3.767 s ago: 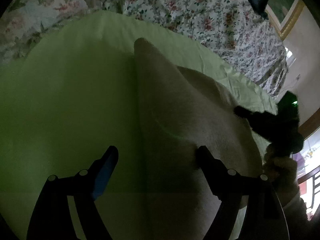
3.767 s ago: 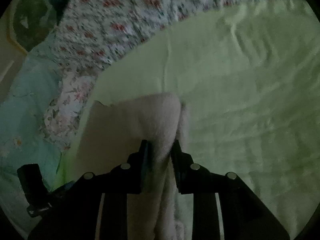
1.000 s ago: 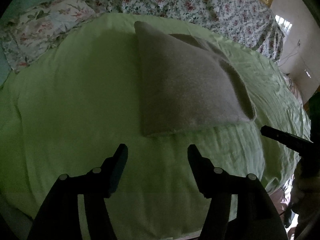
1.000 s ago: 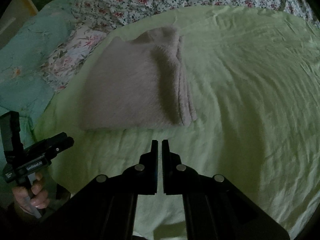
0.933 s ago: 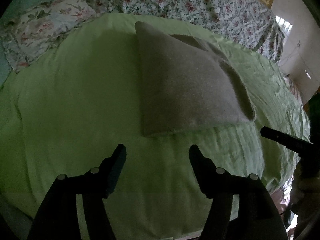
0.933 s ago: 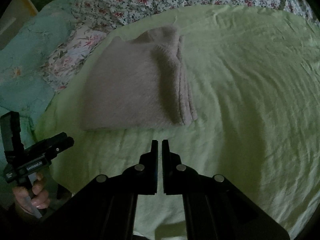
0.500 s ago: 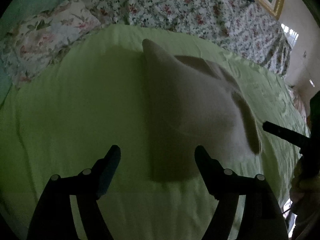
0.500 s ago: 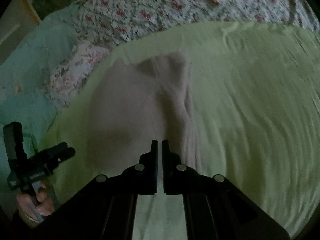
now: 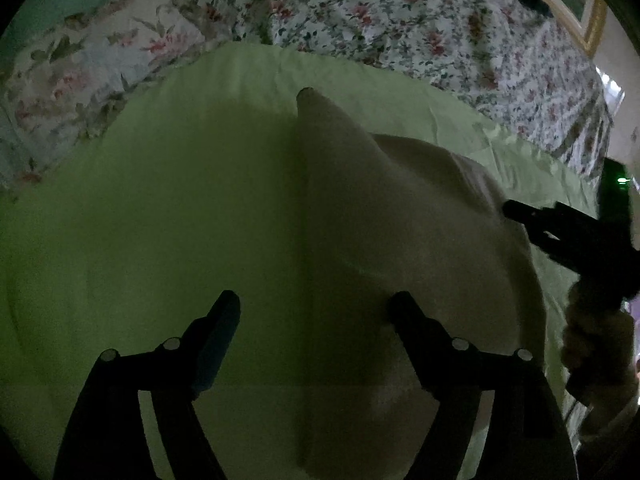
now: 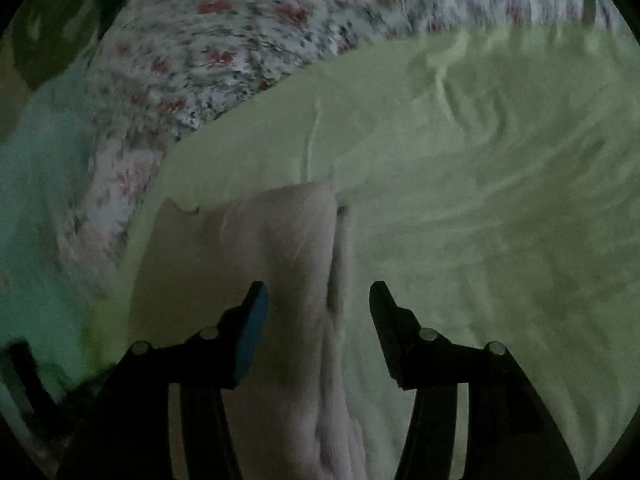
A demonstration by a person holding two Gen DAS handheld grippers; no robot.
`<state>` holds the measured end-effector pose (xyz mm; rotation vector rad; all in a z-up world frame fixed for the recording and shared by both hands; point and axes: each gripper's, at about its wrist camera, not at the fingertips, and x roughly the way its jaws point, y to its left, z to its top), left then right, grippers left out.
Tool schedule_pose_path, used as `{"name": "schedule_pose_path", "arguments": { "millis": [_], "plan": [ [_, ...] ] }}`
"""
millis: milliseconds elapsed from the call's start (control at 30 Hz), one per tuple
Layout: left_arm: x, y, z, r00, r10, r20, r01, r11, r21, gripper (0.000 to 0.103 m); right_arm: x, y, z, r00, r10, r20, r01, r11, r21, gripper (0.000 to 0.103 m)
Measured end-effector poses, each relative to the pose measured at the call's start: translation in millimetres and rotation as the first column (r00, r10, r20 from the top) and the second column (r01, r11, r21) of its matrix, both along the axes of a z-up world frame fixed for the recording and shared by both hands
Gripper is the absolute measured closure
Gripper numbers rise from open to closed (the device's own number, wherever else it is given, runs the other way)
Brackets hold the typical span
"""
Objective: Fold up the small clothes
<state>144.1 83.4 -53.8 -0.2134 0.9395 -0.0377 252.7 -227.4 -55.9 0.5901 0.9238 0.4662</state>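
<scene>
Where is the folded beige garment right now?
The folded garment lies on the green sheet, below the flowered bedding. The left gripper straddles its left edge; the right gripper, opening, straddles its right edge.

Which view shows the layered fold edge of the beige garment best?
Right wrist. The stacked layers of the beige garment run up the frame between the opening jaws of the right hand-held gripper, untouched. The left wrist view shows the garment as a dark, flat shape, with that edge far right and indistinct.

I can read no text, label, brand, number or sign anywhere in my 2 wrist views.
</scene>
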Motion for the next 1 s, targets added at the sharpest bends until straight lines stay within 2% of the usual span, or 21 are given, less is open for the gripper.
{"name": "schedule_pose_path", "arguments": {
  "millis": [33, 67, 167, 200, 300, 367, 433, 500, 567, 633, 733, 767, 833, 1000],
  "plan": [
    [2, 0, 0, 1.0, 0.005, 0.0, -0.005, 1.0, -0.005, 0.021, 6, 3, -2, 1.0, 0.017, -0.005, -0.017, 1.0, 0.007, 0.079],
    [3, 0, -1, 1.0, 0.006, 0.0, -0.006, 1.0, -0.006, 0.021, 9, 7, 0, 0.999, 0.05, 0.012, -0.051, 0.999, 0.02, 0.089],
    [4, -3, -3, 1.0, 0.01, 0.007, -0.01, 1.0, 0.012, 0.019, -3, 10, 16, 0.995, 0.015, 0.097, -0.011, 0.999, -0.039, 0.09],
    [5, -3, -5, 1.0, 0.012, 0.005, -0.012, 1.0, 0.021, 0.016, -4, 11, 16, 0.995, -0.001, 0.096, 0.007, 0.998, -0.066, 0.09],
    [11, -4, -13, 1.0, 0.016, -0.007, -0.016, 0.999, 0.028, 0.01, 3, 15, -9, 1.0, -0.013, 0.018, 0.015, 0.992, -0.128, 0.09],
    [15, -3, -15, 1.0, 0.021, -0.014, -0.021, 0.999, 0.025, 0.009, 3, 11, -12, 0.999, -0.032, 0.006, 0.032, 0.99, -0.134, 0.084],
    [15, -3, -14, 1.0, 0.021, -0.013, -0.021, 0.999, 0.029, 0.009, -5, 4, -1, 0.998, -0.065, 0.023, 0.068, 0.988, -0.137, 0.081],
    [14, -3, -14, 1.0, 0.021, -0.009, -0.021, 0.999, 0.035, 0.009, -25, 0, 21, 0.994, -0.075, 0.085, 0.085, 0.989, -0.12, 0.081],
    [12, -2, -14, 1.0, 0.025, -0.009, -0.025, 0.999, 0.027, 0.009, -52, 6, 39, 0.988, -0.02, 0.155, 0.033, 0.996, -0.084, 0.081],
    [12, -1, -14, 1.0, 0.03, -0.011, -0.03, 0.999, 0.018, 0.009, -69, 19, 41, 0.983, 0.051, 0.178, -0.035, 0.995, -0.094, 0.081],
    [11, -2, -14, 1.0, 0.025, -0.012, -0.025, 1.0, 0.019, 0.009, -73, 42, 13, 0.992, 0.087, 0.096, -0.066, 0.976, -0.206, 0.082],
    [11, -3, -13, 1.0, 0.02, -0.014, -0.02, 1.0, 0.017, 0.009, -71, 41, 3, 0.994, 0.076, 0.077, -0.059, 0.977, -0.206, 0.082],
    [9, -4, -10, 1.0, 0.016, -0.014, -0.015, 0.999, 0.033, 0.01, -68, 33, -4, 0.998, 0.045, 0.053, -0.038, 0.99, -0.136, 0.082],
    [-9, -4, -1, 1.0, 0.002, 0.0, -0.002, 0.998, 0.057, 0.011, -90, 26, 26, 0.993, 0.041, 0.11, -0.029, 0.993, -0.111, 0.081]
  ]
}}
